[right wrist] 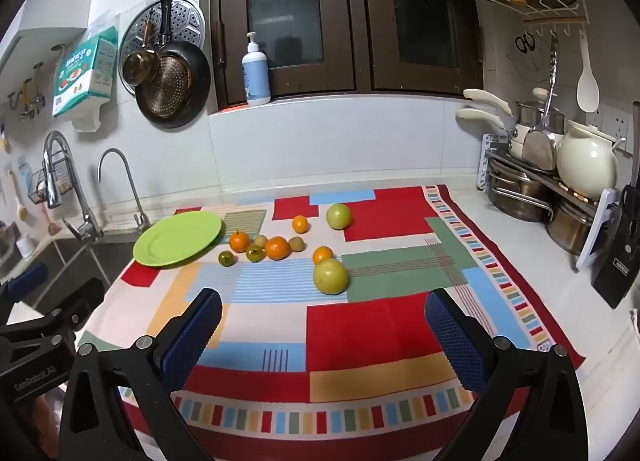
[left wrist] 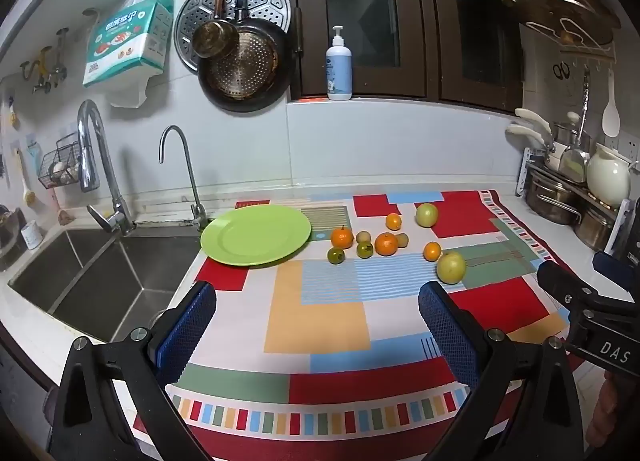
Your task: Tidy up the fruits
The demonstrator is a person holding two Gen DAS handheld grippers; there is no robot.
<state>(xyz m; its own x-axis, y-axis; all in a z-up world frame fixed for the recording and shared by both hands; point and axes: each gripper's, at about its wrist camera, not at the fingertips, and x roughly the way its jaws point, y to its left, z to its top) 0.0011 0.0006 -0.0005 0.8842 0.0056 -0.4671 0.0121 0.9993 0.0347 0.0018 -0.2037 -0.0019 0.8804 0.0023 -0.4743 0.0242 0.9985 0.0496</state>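
Both the left gripper (left wrist: 316, 321) and right gripper (right wrist: 324, 325) gape empty; round yellow-green fruit (right wrist: 330, 276) looks firm, smooth, roll-prone, so pinch across its middle

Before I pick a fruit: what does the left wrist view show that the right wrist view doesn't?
Left wrist only: the sink basin beside the cloth, and the right gripper at its right edge. Right wrist only: the black knife block at far right, and the left gripper at its left edge. Both: the empty green plate, the scattered oranges and green fruits such as the near big green one, and open, empty jaws.
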